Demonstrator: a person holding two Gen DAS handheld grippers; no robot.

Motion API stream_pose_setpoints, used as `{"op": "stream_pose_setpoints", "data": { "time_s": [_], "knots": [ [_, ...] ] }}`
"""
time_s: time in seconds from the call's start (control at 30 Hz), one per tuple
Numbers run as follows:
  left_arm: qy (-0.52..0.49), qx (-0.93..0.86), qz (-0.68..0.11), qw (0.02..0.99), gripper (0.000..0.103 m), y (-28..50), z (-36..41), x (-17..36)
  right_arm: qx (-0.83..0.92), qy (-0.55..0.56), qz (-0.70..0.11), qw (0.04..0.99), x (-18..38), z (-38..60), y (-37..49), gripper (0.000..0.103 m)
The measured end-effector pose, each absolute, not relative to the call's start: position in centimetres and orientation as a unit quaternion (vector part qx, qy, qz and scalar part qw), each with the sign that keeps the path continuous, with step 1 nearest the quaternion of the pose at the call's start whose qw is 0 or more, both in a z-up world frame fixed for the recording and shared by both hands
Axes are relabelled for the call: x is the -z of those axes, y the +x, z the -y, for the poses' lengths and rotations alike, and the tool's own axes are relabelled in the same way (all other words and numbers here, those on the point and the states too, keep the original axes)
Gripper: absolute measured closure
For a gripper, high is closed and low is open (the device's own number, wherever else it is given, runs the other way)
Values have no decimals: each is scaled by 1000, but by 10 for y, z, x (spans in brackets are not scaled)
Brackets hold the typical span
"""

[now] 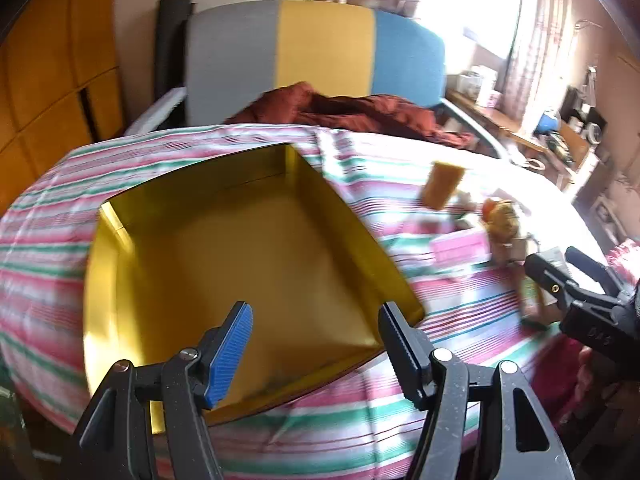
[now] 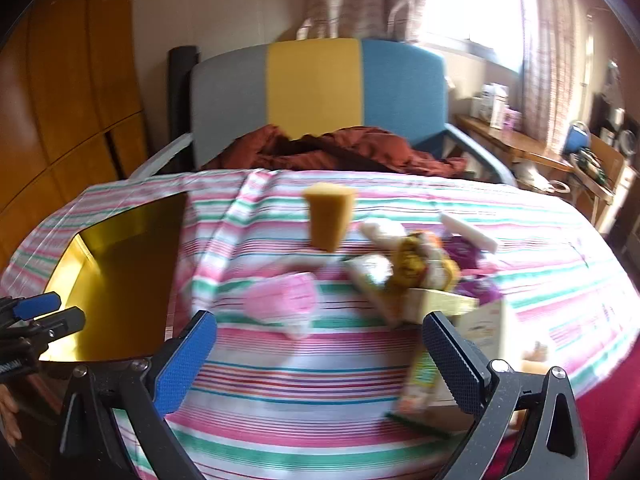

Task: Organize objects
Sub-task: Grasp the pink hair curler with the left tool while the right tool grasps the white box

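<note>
A: Waiting empty on the striped cloth [image 2: 320,380], the gold tin [image 1: 240,264] sits at the table's left side, well apart from the pile of small packets [image 2: 416,276] heaped to the right. A tan sponge block [image 2: 329,216] stands upright just behind the pile, and a pink packet [image 2: 282,304] lies nearest the tin.

B: And the grippers?

A: The left gripper [image 1: 314,344] hovers over the tin's near edge, jaws spread wide, nothing between them. The right gripper [image 2: 320,360] hangs low before the pile, equally wide and empty (both seem poised, by my reading, for a first pick).

B: What might go wrong?

A: The packets overlap, so closing on one could drag or topple its neighbours. The cloth is rucked beside the tin and could snag. The tall sponge looks easy to knock over.

B: Anything unclear?

A: Motion blur smears the pile; labels cannot be read, and the packets cannot be counted. A box [image 2: 424,388] at the right jaw is partly hidden. Behind, a striped chair [image 2: 320,88] holds a rust-coloured garment [image 2: 352,148].
</note>
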State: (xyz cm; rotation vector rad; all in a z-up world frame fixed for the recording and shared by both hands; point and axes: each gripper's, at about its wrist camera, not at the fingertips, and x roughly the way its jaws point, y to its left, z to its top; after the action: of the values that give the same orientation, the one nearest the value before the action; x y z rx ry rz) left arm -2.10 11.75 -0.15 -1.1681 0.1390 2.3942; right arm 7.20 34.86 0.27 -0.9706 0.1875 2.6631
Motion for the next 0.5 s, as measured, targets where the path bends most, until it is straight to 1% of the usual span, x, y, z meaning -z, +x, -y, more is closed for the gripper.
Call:
{"op": "stream_pose_setpoints", "data": {
  "time_s": [0.2, 0.23, 0.27, 0.33, 0.5],
  "knots": [
    [-432, -841, -66, 320, 36, -28, -176, -9, -923, -327, -71, 191, -10, -381, 91, 0],
    [-436, -833, -66, 334, 33, -31, -190, -8, -923, -325, -71, 195, -11, -384, 93, 0],
    [-439, -829, -67, 341, 29, -33, -199, -7, -923, -321, -70, 201, -14, -388, 96, 0],
    [-453, -814, -73, 357, 24, -38, -224, -1, -923, -317, -69, 208, -18, -394, 101, 0],
    [-504, -780, -63, 367, 21, -62, -264, 29, -922, -313, -52, 224, -23, -403, 115, 0]
  ]
}}
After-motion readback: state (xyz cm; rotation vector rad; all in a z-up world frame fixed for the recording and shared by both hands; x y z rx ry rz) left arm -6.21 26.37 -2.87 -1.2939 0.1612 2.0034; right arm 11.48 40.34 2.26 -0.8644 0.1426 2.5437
